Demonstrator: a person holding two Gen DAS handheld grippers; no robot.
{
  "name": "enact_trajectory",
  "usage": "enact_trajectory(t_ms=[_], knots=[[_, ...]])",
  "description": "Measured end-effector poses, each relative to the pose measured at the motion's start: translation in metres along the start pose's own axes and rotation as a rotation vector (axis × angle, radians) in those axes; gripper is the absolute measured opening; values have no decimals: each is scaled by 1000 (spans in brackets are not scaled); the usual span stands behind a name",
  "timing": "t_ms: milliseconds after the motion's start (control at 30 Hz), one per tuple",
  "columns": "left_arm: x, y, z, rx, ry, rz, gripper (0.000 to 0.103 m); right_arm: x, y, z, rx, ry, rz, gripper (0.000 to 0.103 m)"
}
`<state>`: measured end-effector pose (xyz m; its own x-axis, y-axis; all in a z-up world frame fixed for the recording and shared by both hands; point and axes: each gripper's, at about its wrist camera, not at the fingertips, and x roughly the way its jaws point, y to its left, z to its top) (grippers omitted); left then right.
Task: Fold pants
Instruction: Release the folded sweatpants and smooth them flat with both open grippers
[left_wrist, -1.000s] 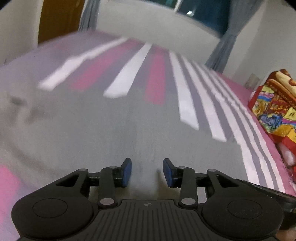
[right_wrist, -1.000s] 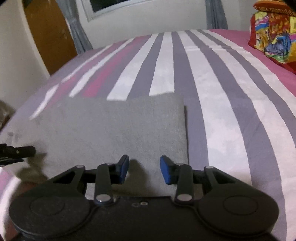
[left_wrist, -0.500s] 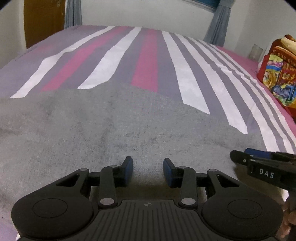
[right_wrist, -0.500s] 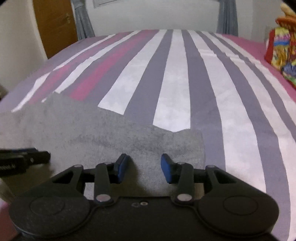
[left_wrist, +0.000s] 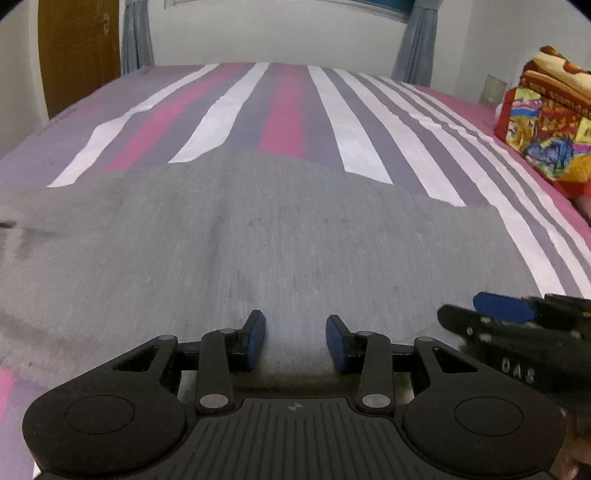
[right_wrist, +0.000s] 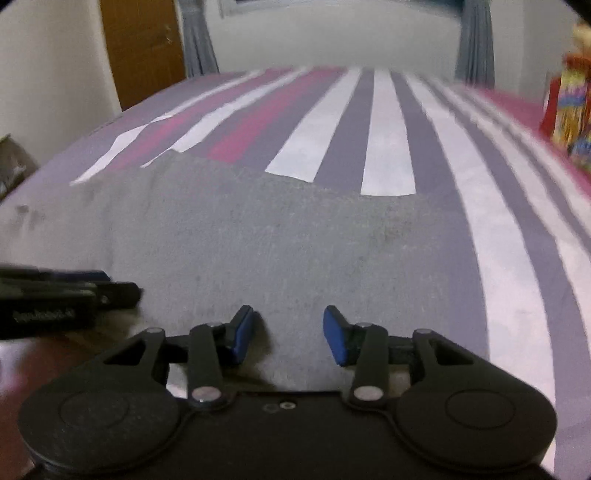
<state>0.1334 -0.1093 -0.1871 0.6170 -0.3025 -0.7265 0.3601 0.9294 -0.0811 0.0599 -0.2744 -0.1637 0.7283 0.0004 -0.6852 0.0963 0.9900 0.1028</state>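
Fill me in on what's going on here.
A person is folding grey pants on a striped bedsheet, holding a tool in each hand. The left tool and right tool sit side by side at the near edge of the fabric. Both show a gap between their blue pads, with nothing visibly pinched.

The room light is soft and a little dim, with a cool violet tone, and no glare shows on the bed (left_wrist: 288, 110). Only weak shadows lie under each tool. The left wrist view is mostly sharp, but the grey pants (left_wrist: 277, 240) smear at the near left. The right wrist view is blurred, strongest at the far right near the colourful bedding (right_wrist: 572, 107). Both views bend strongly and have dark corners.
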Motion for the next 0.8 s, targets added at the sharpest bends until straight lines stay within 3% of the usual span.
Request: enact_trajectory(t_ms=[133, 400, 667, 800], knots=[[-9, 10, 0, -61, 10, -27, 38, -3, 2, 8, 13, 44, -2, 43], [-10, 16, 14, -132, 60, -33, 38, -17, 6, 10, 89, 46, 11, 47], [-37, 29, 12, -153, 38, 51, 38, -36, 23, 10, 85, -13, 33, 50], [-48, 39, 9, -151, 26, 82, 38, -39, 30, 15, 102, -25, 53, 57]])
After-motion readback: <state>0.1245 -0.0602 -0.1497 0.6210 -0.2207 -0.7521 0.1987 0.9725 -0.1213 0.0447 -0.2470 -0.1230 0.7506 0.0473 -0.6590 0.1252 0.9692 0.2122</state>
